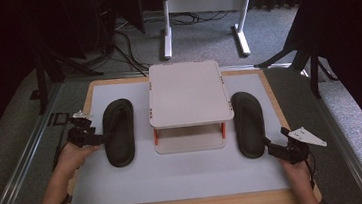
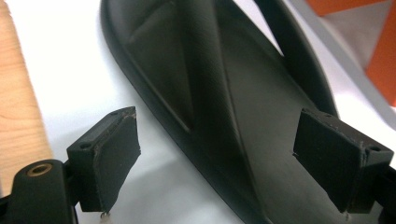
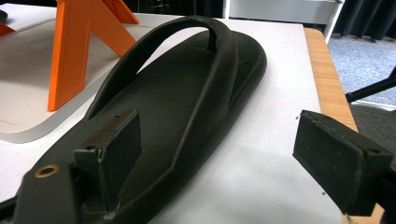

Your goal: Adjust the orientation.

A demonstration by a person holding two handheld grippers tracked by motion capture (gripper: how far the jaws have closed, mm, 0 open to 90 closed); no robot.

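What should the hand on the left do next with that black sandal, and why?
Probably close the left hand-held gripper on the black rubber flip-flop sandal's outer edge. In the left gripper view its open jaws straddle that edge, pads not yet pressing, so a small squeeze should secure it for lifting.

Both tools black: left tool, right tool; square dark pads, brass screw; right carries grey three-cornered plate.

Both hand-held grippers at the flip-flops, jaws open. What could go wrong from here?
1. Left hand-held gripper straddles only the left flip-flop's edge; a shallow pinch may slip.
2. Right hand-held gripper sits at the right flip-flop's heel; lifting there may let the toe droop against the two-tier stand.
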